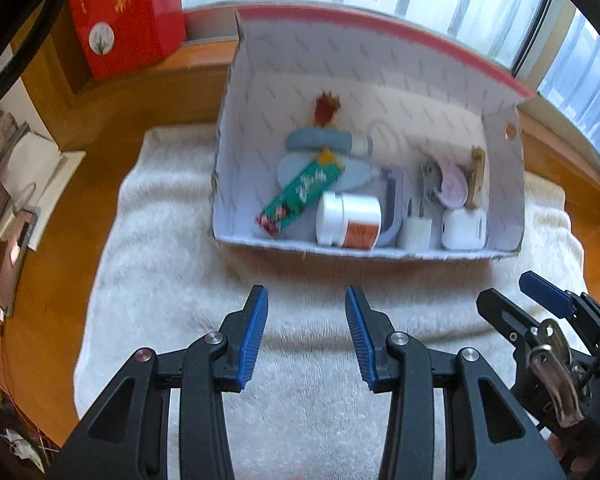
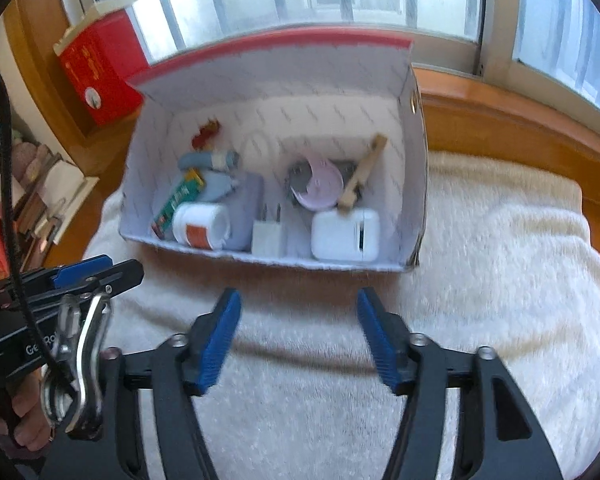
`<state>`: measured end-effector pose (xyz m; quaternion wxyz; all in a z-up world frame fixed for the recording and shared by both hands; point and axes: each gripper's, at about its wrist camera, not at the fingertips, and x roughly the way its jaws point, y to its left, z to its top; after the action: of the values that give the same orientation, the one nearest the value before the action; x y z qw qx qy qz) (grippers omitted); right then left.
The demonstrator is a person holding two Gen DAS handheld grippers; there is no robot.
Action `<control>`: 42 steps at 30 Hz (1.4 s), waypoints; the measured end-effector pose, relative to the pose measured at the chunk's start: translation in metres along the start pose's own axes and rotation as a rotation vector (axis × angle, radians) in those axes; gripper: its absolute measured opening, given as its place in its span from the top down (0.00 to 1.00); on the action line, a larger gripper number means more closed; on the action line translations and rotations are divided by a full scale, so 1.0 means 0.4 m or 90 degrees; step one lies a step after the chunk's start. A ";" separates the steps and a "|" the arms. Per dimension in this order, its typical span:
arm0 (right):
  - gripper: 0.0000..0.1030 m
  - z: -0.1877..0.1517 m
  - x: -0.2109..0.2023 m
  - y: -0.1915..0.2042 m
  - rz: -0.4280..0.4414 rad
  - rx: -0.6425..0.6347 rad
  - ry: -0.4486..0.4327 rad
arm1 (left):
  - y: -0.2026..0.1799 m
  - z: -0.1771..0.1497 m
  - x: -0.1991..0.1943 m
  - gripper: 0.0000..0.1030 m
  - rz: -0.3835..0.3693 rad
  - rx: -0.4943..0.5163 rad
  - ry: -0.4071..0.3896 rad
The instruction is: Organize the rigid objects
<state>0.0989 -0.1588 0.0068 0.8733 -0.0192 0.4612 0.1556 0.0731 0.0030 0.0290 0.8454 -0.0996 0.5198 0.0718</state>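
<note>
A white cardboard box [image 1: 380, 254] [image 2: 140, 168] with a red-edged lid stands on a cream towel [image 1: 300, 304] [image 2: 500, 280]. Inside lie a green tube [image 1: 300, 196] [image 2: 178, 200], a white jar with an orange label [image 1: 350, 220] [image 2: 200, 226], a white plug [image 1: 416, 234] [image 2: 268, 236], a white charger block [image 1: 464, 228] [image 2: 346, 236], a pink dish [image 1: 454, 186] [image 2: 320, 184] and a wooden clip [image 1: 476, 176] [image 2: 362, 172]. My left gripper [image 1: 306, 308] [image 2: 96, 270] hangs open before the box's near wall, empty. My right gripper [image 2: 298, 312] [image 1: 512, 292] is open beside it, empty too.
A red carton [image 1: 128, 16] [image 2: 96, 76] stands at the back left by the window. Books and papers [image 1: 24, 184] [image 2: 52, 192] are stacked at the left on the orange wooden sill [image 1: 80, 216] [image 2: 500, 120]. A metal carabiner [image 1: 552, 364] [image 2: 80, 360] dangles from each tool.
</note>
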 end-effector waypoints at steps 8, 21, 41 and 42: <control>0.35 -0.020 0.036 -0.022 -0.010 0.027 0.035 | -0.005 -0.018 0.044 0.61 0.000 0.001 0.033; 0.35 -0.016 0.053 -0.036 -0.015 0.042 0.046 | -0.024 -0.012 0.063 0.61 -0.003 0.016 0.046; 0.35 -0.016 0.056 -0.047 -0.015 0.048 0.047 | -0.032 -0.017 0.069 0.61 -0.001 0.017 0.050; 0.35 -0.016 0.056 -0.046 -0.015 0.048 0.047 | -0.032 -0.017 0.068 0.61 -0.001 0.017 0.050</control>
<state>0.1108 -0.1719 -0.0171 0.8575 0.0022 0.4986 0.1268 0.0823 -0.0108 0.0027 0.8257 -0.0917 0.5533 0.0605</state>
